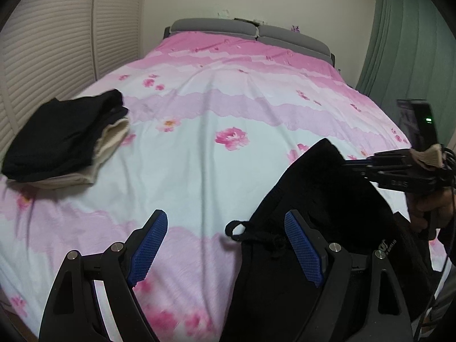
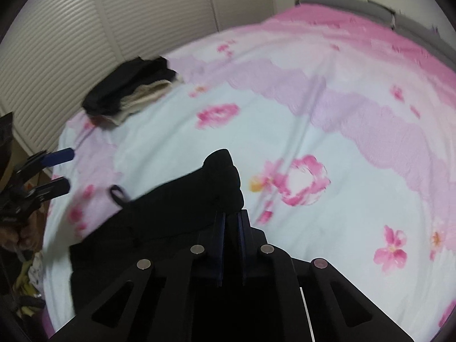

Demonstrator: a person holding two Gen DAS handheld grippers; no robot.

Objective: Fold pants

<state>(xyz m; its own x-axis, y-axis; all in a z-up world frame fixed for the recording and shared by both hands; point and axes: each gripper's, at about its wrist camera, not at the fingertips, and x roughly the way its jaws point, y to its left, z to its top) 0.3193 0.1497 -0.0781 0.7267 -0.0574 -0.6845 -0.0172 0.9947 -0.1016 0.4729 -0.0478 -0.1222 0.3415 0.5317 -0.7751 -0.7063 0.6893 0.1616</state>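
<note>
Spreading is judged to be the step in hand: the black pants [image 1: 322, 199] lie bunched at the near right part of the bed [image 1: 199, 148], on the pink flowered cover, and one raised corner is pinched by the right gripper [image 2: 231, 216], whose jaws are closed tight on the cloth. The left gripper [image 1: 225, 245] is held just beside the garment with its jaws wide and nothing between them; its right finger [image 1: 303, 249] stands over the black fabric, near the looped drawstring [image 1: 238, 229]. A second hold on the waistband close to that loop would probably be needed, so that the cloth can be drawn out flat between the two grips before any fold is made. The drawstring should be kept out of the crease, and the pull kept low and even, since a soft knit like this is likely to sag and twist. A stack of folded clothes [image 1: 62, 139], black over cream, is set well apart at the far left. Small white lettering [image 1: 389, 246] is printed on the pants, but it cannot be read
</note>
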